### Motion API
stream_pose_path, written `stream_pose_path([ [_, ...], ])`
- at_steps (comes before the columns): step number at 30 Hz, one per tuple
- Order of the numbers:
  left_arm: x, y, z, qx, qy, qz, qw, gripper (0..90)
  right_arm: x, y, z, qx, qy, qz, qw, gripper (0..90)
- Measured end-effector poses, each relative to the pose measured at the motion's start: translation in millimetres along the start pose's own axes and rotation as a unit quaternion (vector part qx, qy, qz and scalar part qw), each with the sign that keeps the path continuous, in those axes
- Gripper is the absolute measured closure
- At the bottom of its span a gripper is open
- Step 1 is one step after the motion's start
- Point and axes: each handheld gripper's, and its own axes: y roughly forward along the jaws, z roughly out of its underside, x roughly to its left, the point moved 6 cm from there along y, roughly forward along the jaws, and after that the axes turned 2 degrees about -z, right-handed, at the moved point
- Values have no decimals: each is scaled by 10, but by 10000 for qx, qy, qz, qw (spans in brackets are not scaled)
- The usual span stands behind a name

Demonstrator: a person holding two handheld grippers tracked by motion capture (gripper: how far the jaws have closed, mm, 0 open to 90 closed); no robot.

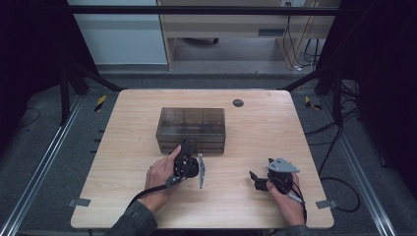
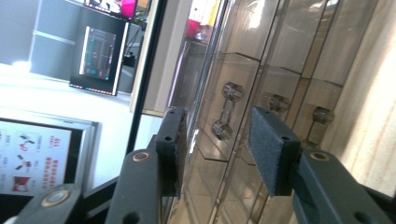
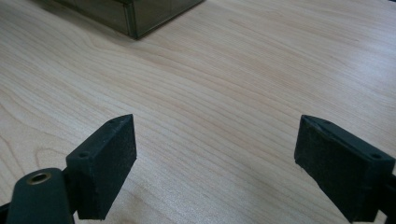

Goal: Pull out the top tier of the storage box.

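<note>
Smoked see-through drawer box (image 1: 191, 129) sitting mid-tabletop (image 1: 255, 132), a bit left of centre, long side facing the near edge. Three shallow drawers stacked, going by the front seen up close in the left gripper view.

Left gripper (image 1: 187, 146) rolled on its side, nose right up at the box front, held by the left hand (image 1: 164, 172). Grey three-cornered plate (image 1: 201, 171) sticking out edge-on to the right of that hand. In the left gripper view, fingers (image 2: 273, 151) partly open, standing either side of a small clear drawer handle (image 2: 226, 111) with knobbed ends. Handle sits in the gap a little beyond the tips, pads not pressing on it, so not gripping anything. Two more handles of the same kind (image 2: 322, 116) lined up off to the right of it in that view. Screen glowing (image 2: 99, 58) and a poster (image 2: 32, 158) in the background there, nothing to do with the work.

Right gripper (image 1: 256, 180) parked well apart from the box, near the front right of the tabletop, resting low in the right hand (image 1: 287, 199), pointing left. Right gripper view: fingers (image 3: 103, 163) spread wide, just bare wood grain between them, box corner (image 3: 133, 16) up at the top edge.

Small dark round cap (image 1: 238, 103) in the tabletop behind the box, toward the far edge.
</note>
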Motion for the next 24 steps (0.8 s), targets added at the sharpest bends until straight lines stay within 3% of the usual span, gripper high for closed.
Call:
stream_pose_path([
  [10,-50,47,-19,250,215,-1,9995,615,-16,-3,-1,-21,78,4,10000,137],
  [12,-37,50,-46,243,319,-65,9992,618,-16,-2,0,-11,52,29,10000,138],
  [16,-27,73,-66,228,314,-107,9992,640,-14,-3,0,-16,49,24,10000,139],
  [24,-59,106,-70,225,492,-163,9984,644,-18,-8,-1,-43,59,3,10000,140],
])
